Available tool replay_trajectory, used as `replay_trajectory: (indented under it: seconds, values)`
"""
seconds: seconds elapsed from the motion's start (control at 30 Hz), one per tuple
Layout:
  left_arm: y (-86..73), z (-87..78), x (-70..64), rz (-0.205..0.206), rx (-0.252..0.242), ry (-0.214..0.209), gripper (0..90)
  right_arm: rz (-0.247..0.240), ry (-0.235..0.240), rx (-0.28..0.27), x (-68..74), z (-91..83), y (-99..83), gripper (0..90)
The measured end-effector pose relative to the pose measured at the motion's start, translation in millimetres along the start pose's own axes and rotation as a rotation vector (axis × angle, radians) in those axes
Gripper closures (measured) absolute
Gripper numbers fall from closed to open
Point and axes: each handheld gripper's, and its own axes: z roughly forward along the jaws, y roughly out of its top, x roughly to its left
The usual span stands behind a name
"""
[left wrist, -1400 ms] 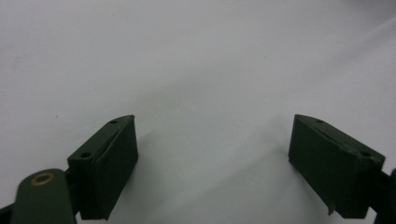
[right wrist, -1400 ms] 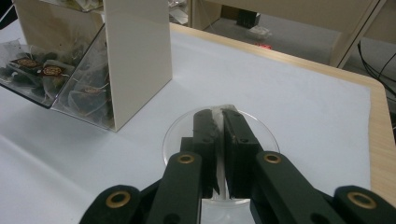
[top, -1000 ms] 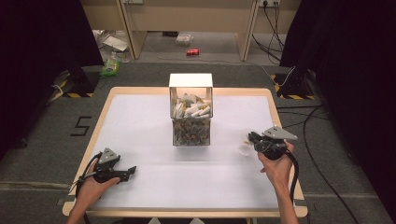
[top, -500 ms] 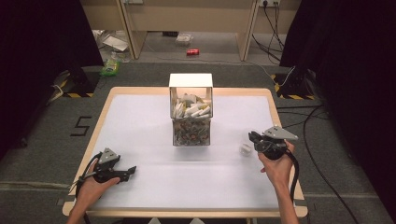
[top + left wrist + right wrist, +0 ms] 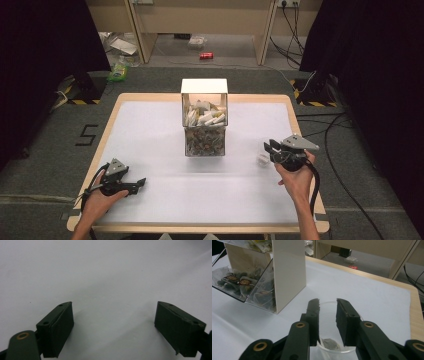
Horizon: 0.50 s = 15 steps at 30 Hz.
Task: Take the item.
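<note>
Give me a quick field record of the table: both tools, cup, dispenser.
left tool: open, empty, low over bare white table, near left
right tool: jaws narrowly apart above cup; whether gripping unclear
cup: clear plastic, upright, tea bag inside
dispenser: two-tier tea bag box, table centre, stocked

Grey floor [image 5: 45,150], dark curtains [image 5: 45,40]

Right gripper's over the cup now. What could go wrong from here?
1. The right gripper has its jaws close together over the clear cup; the cup looks light, so a nudge may tip it or spill the tea bag inside.
2. The dispenser stands close on that side; a careless swing could knock it.
3. The left gripper rests open, far off, and cannot steady the cup.
</note>
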Motion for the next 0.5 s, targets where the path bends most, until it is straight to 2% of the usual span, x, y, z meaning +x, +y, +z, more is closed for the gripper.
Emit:
replay_trajectory:
  seconds: [0.03, 0.17, 0.37, 0.5]
  values:
    - [0.0, 0.0, 0.0, 0.0, 0.0, 0.0, 14.9, 0.0, 0.0, 0.0, 0.0, 0.0, 0.0, 69.9]
    - [0.0, 0.0, 0.0, 0.0, 0.0, 0.0, 14.9, 0.009, 0.008, -0.004, 1.5, 0.1, 0.8, 60.7]
    - [0.0, -0.1, 0.0, 0.0, 0.001, 0.0, 14.9, 0.042, -0.008, -0.005, 2.2, 0.3, 1.9, 42.9]
    - [0.0, -0.1, 0.0, 0.0, 0.0, 0.0, 15.0, 0.054, -0.011, -0.002, 2.9, 0.2, 1.8, 37.8]
